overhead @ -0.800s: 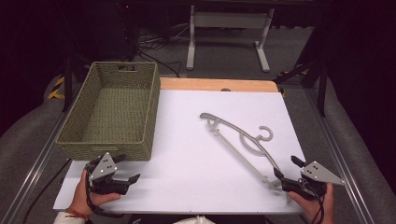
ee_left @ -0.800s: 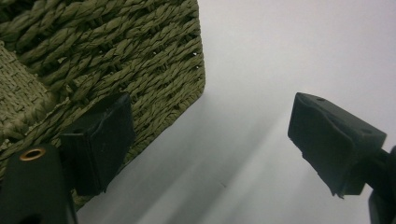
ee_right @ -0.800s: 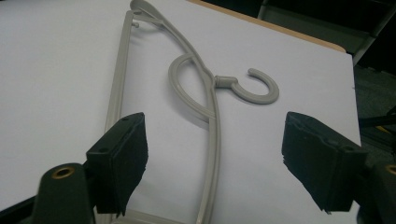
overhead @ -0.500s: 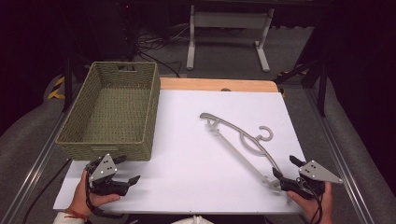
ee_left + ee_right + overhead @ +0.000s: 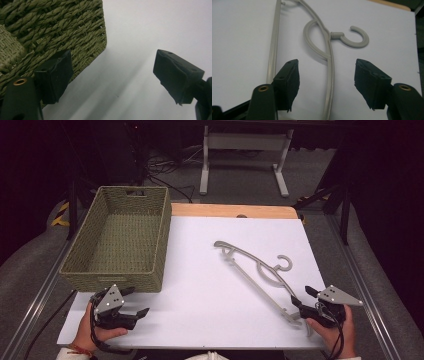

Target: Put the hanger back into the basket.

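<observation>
A woven green basket (image 5: 122,237) sat at the white table's (image 5: 200,270) left — near its far edge, a bare wooden strip (image 5: 235,210); beyond — a white stand (image 5: 245,150).

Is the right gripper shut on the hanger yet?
Open. The right gripper has its jaws apart, straddling the hanger arm without clamping it.

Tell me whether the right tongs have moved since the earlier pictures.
No. In the high view the right tongs sit at the same near end of the grey hanger, open around its arm.
</observation>
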{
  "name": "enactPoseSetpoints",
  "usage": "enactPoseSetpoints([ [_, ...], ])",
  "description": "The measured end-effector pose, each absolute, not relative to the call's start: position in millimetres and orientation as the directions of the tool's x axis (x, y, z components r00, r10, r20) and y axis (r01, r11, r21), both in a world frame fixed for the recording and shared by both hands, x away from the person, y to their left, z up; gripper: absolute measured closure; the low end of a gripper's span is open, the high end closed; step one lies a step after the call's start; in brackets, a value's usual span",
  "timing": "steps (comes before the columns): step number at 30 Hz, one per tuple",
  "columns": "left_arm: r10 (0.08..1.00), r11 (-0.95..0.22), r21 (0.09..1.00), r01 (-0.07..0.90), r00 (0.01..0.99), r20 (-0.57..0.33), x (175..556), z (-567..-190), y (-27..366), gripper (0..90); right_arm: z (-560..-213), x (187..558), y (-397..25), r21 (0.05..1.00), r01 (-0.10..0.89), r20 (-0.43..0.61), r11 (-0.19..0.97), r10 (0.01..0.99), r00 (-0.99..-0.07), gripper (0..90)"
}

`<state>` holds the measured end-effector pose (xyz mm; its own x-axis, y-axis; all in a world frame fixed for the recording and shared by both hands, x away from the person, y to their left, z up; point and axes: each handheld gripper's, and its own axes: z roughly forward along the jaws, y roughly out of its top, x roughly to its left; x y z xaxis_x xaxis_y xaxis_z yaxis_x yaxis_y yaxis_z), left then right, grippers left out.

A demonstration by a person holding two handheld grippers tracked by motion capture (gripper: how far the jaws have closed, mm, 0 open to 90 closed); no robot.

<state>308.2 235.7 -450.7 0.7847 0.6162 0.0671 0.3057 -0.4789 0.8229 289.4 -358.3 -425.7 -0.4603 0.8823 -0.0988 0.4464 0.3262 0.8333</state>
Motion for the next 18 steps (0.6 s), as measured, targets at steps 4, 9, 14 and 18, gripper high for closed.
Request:
enactPoseSetpoints([
  [4,0.607,-0.484,0.822,0.299,0.792,0.069,308,-451,235,17.0,-424,300,-355,0.805,0.479,-0.098,0.351,0.874,-0.476,48.0],
  [9,0.604,-0.480,0.825,0.298,0.794,0.065,308,-451,235,17.0,-424,314,-355,0.774,0.528,-0.069,0.349,0.876,-0.478,55.5],
  [14,0.603,-0.484,0.824,0.294,0.794,0.071,308,-451,234,17.0,-424,327,-354,0.747,0.561,-0.052,0.356,0.873,-0.485,56.2],
  [18,0.600,-0.470,0.833,0.293,0.798,0.059,308,-449,235,17.3,-428,340,-352,0.713,0.602,-0.030,0.360,0.873,-0.487,55.3],
])
